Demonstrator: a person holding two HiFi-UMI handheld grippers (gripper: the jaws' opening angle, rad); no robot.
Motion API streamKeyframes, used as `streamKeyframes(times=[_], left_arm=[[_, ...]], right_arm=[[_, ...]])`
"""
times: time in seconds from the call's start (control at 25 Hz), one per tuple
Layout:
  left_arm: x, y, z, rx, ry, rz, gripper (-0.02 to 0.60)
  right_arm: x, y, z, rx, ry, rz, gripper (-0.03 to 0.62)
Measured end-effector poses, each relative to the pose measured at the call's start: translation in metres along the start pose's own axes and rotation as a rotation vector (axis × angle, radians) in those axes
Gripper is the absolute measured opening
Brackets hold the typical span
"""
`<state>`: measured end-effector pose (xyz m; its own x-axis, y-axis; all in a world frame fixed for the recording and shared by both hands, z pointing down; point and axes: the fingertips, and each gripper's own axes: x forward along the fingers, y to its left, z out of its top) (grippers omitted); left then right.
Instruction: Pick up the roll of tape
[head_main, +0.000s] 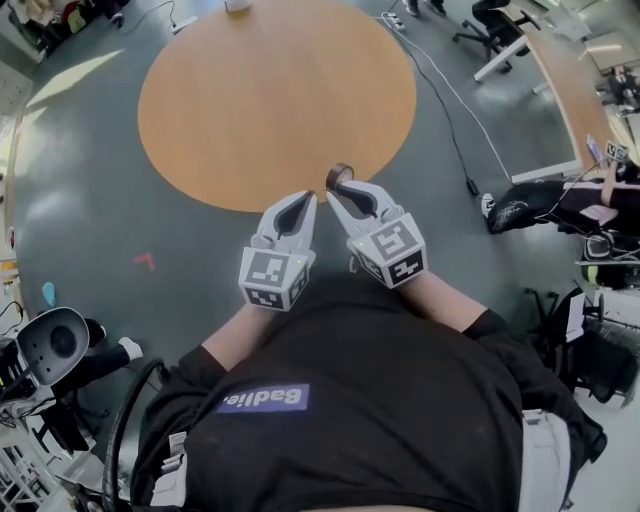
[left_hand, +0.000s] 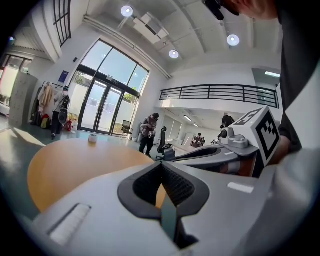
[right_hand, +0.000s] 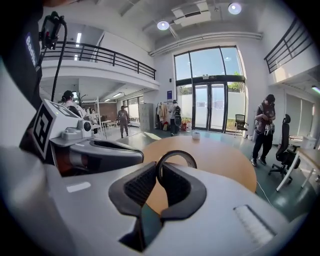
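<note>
The roll of tape (head_main: 338, 176) is a thin dark ring, held on edge above the near rim of the round wooden table (head_main: 250, 110). My right gripper (head_main: 335, 192) is shut on its band. In the right gripper view the tape (right_hand: 176, 155) stands up between the two black pads (right_hand: 141, 184), pinched at its left side, and the right gripper (right_hand: 157, 167) points toward the table. My left gripper (head_main: 308, 197) sits close beside it on the left, tips together, holding nothing. In the left gripper view its fingertips (left_hand: 161, 167) meet, and the right gripper's body shows at the right.
A small white object (head_main: 237, 5) sits at the table's far edge. A cable (head_main: 450, 95) runs over the grey floor at the right, near a desk (head_main: 560, 80) and office chairs. A seated person's legs (head_main: 530, 205) are at the right. People (right_hand: 264, 127) stand beyond the table.
</note>
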<state>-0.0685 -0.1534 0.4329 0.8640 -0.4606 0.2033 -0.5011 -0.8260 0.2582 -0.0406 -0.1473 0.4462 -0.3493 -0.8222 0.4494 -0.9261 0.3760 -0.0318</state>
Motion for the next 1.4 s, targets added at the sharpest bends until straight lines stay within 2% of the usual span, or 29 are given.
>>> streamKeyframes(times=[0.36, 0.6, 0.84, 1.08, 1.2, 1.4], left_arm=[[-0.002, -0.069, -0.011, 0.076, -0.011, 0.073, 0.009], [-0.014, -0.129, -0.026, 0.078, 0.019, 0.165, 0.009], [-0.034, -0.194, -0.052, 0.088, 0.062, 0.242, 0.009], [-0.051, -0.226, -0.042, 0.143, 0.024, 0.222, 0.009], [-0.056, -0.229, -0.032, 0.172, -0.003, 0.206, 0.009], [-0.067, -0.232, -0.029, 0.176, -0.025, 0.188, 0.009]], right_arm=[[-0.067, -0.008, -0.026, 0.01, -0.082, 0.05, 0.043], [-0.123, -0.015, -0.048, 0.014, -0.122, 0.093, 0.043], [-0.182, -0.003, -0.08, 0.045, -0.151, 0.172, 0.043], [-0.218, 0.013, -0.072, 0.013, -0.203, 0.161, 0.043], [-0.226, 0.016, -0.063, 0.007, -0.235, 0.129, 0.043], [-0.235, 0.027, -0.054, -0.011, -0.269, 0.107, 0.043]])
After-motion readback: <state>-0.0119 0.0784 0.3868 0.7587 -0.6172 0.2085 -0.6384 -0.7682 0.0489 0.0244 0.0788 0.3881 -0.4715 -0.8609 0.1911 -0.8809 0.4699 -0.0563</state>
